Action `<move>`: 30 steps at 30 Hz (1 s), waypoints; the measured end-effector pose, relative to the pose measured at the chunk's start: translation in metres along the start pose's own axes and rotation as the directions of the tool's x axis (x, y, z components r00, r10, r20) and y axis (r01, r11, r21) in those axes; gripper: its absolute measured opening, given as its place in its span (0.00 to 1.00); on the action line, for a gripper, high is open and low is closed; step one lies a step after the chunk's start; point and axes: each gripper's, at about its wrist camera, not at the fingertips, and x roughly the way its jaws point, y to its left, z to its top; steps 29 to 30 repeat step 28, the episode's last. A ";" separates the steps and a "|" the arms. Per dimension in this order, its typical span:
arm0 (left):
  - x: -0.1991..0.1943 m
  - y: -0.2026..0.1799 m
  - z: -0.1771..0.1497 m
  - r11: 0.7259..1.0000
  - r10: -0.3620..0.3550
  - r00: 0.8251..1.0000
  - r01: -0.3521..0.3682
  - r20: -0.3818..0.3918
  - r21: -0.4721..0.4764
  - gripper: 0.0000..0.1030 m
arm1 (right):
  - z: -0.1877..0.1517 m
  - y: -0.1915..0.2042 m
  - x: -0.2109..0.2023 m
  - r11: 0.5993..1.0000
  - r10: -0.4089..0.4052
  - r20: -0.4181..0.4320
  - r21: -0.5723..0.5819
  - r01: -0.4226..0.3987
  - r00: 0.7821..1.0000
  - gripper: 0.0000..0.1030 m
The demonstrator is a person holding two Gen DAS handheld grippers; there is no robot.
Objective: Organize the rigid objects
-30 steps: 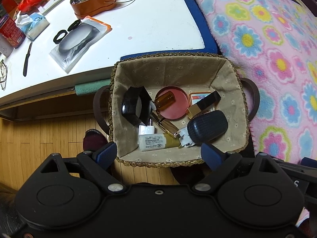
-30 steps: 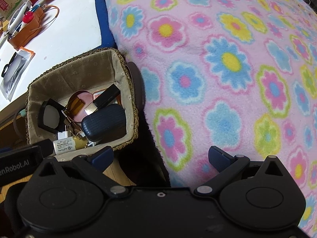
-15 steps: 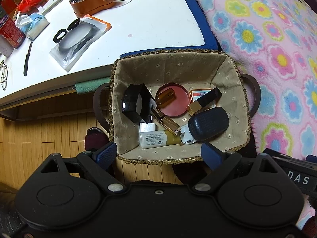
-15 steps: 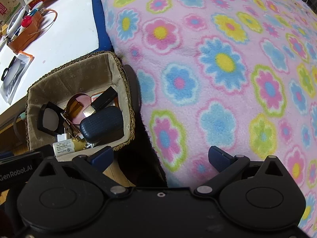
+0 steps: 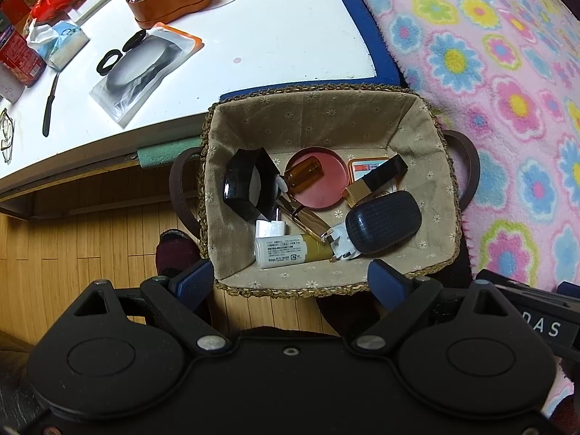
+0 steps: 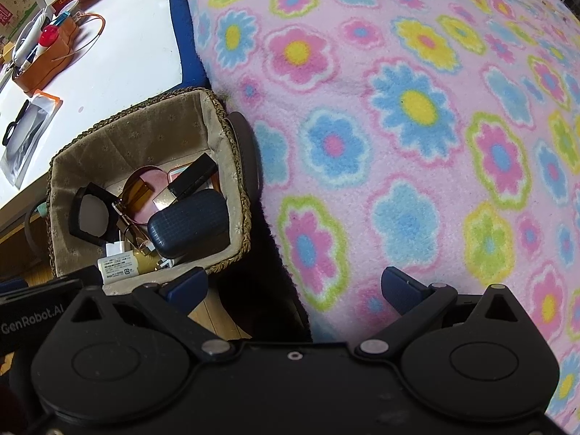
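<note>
A fabric-lined wicker basket (image 5: 328, 288) is being shown packed with rigid objects: a black hexagonal compact (image 5: 248, 186) by its left wall, an amber bottle (image 5: 302, 177) lying on a pink round lid (image 5: 315, 183), a black-and-gold lipstick (image 5: 375, 181) towards the right wall, a dark blue hard case (image 5: 384, 223) at the near right corner, and a white-and-gold tube (image 5: 286, 252) along the near wall. The left gripper (image 5: 286, 282) is being held above the basket's near rim with its fingers (image 5: 192, 282) spread wide, nothing being gripped or touched. The right gripper (image 6: 293, 286) is likewise being held wide open and empty over the flowered pink blanket (image 6: 417, 127), the basket lying to its left. The basket's far rim is meeting the white tabletop (image 5: 282, 36) edge, its right handle is touching the blanket, and bare wooden floor (image 5: 90, 235) is lying to its left.
</note>
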 end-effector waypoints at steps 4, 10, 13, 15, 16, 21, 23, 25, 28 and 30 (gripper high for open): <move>0.000 0.000 0.000 1.000 0.001 1.000 -0.001 -0.003 -0.001 0.86 | 0.000 -0.001 0.000 1.000 0.003 -0.002 0.001 -0.003 1.000 1.00; 0.001 0.000 0.000 1.000 0.002 1.000 -0.002 -0.005 -0.002 0.86 | -0.001 -0.001 0.001 1.000 0.003 -0.005 -0.003 -0.003 1.000 1.00; 0.001 0.000 0.000 1.000 0.006 1.000 -0.006 -0.008 -0.002 0.86 | -0.001 -0.001 0.001 1.000 0.003 -0.004 -0.004 -0.003 1.000 1.00; 0.002 0.000 0.000 1.000 0.007 1.000 -0.007 -0.009 -0.002 0.86 | -0.001 -0.001 0.001 1.000 0.002 -0.004 -0.005 -0.002 1.000 1.00; 0.001 0.000 0.000 1.000 0.008 1.000 -0.008 -0.009 -0.001 0.86 | -0.001 -0.001 0.001 1.000 0.002 -0.005 -0.006 -0.002 1.000 1.00; 0.001 0.000 0.000 1.000 0.007 1.000 -0.007 -0.009 -0.001 0.86 | -0.001 -0.001 0.001 1.000 0.003 -0.008 -0.003 -0.003 1.000 1.00; 0.001 -0.001 0.000 1.000 0.008 1.000 -0.008 -0.009 -0.001 0.86 | -0.001 -0.001 0.002 1.000 0.005 -0.010 -0.006 -0.005 1.000 1.00; 0.002 0.000 0.000 1.000 0.009 1.000 -0.009 -0.010 -0.003 0.86 | -0.001 -0.001 0.002 1.000 0.006 -0.012 -0.006 -0.006 1.000 1.00; 0.002 0.000 0.000 1.000 0.010 1.000 -0.010 -0.013 -0.004 0.86 | -0.002 -0.001 0.002 1.000 0.009 -0.013 -0.007 -0.009 1.000 1.00; 0.002 0.000 0.000 1.000 0.010 1.000 -0.010 -0.013 -0.004 0.86 | -0.002 -0.001 0.002 1.000 0.009 -0.013 -0.007 -0.009 1.000 1.00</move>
